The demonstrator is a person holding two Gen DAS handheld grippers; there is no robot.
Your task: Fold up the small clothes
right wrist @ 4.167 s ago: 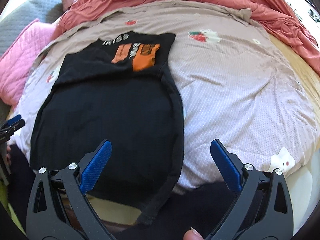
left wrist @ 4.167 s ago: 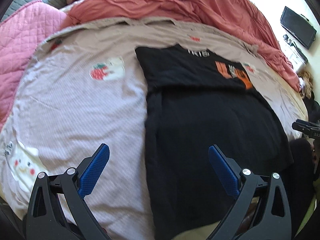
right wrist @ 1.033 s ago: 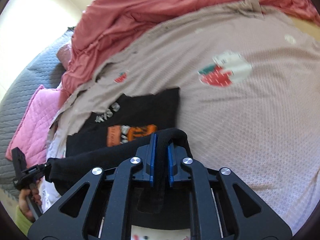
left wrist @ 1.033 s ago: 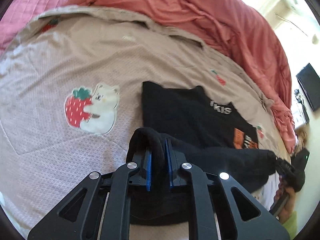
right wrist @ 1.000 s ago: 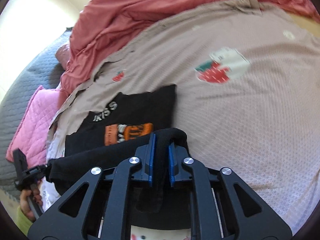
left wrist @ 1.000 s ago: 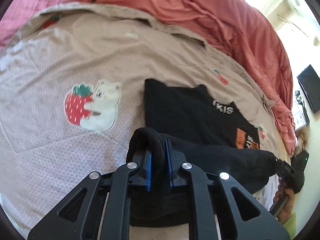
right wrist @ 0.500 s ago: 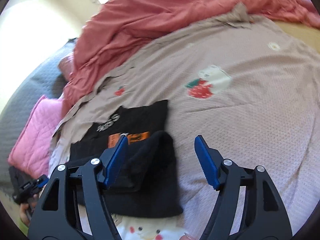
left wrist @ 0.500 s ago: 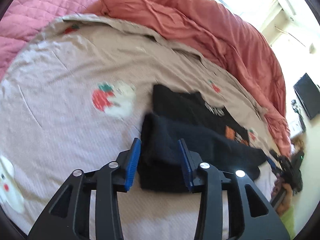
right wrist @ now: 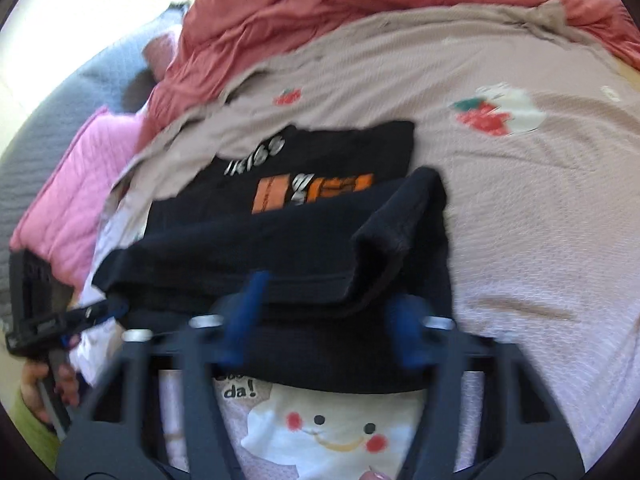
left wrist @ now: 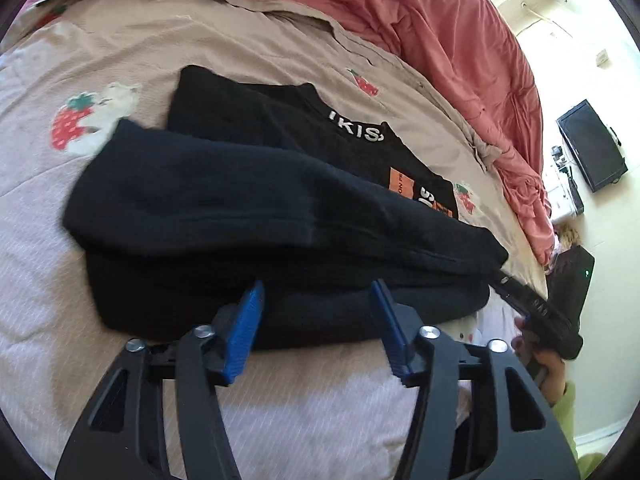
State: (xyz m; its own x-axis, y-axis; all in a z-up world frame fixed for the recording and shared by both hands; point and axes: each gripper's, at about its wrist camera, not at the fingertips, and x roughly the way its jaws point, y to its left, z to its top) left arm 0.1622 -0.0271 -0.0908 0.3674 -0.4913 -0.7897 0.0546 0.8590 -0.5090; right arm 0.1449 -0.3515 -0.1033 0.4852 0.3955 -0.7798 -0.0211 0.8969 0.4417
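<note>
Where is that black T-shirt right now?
In both wrist views the black T-shirt lies half folded on the beige strawberry-print bedspread, just beyond both grippers, with the red duvet bunched behind it.

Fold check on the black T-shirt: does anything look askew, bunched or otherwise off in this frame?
Yes. The folded-over flap of the black T-shirt lies unevenly: its right corner is humped up and rumpled rather than flat, and the fold only partly covers the orange print. Nothing looks damaged or spilled on the bedspread.
</note>
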